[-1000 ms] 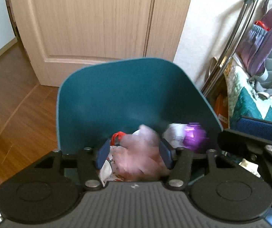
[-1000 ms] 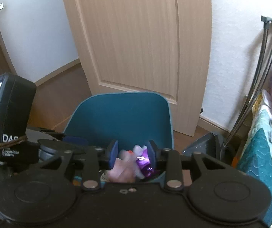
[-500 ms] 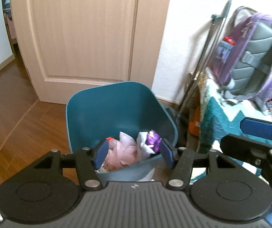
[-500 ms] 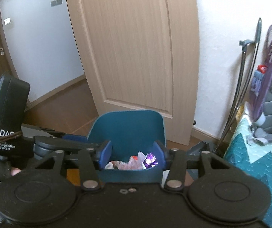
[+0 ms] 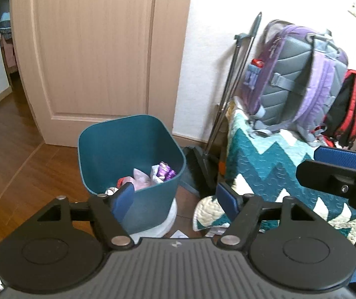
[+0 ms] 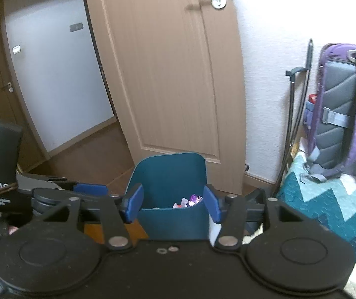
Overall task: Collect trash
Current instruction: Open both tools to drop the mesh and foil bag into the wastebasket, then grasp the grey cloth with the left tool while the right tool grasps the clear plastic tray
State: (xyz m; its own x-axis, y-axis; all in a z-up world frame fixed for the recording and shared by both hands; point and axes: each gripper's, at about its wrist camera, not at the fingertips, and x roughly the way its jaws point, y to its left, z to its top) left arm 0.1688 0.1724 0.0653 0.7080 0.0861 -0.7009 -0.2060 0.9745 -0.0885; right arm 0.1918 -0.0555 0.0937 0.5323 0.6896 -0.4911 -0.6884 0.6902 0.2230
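Both grippers are backing up off the teal bin (image 5: 130,159), left gripper (image 5: 175,200) and right gripper (image 6: 173,205) jaws opening wide, empty; wrappers (image 5: 153,174) sitting inside, drop looking done.

This is a lived-in room of a home: a wooden door (image 6: 178,74) opening onto a hallway, wood floor (image 5: 16,169), a teal zigzag quilt (image 5: 272,169) bearing a purple backpack (image 5: 300,79), and a teal trash bin (image 5: 128,154) by the wall.
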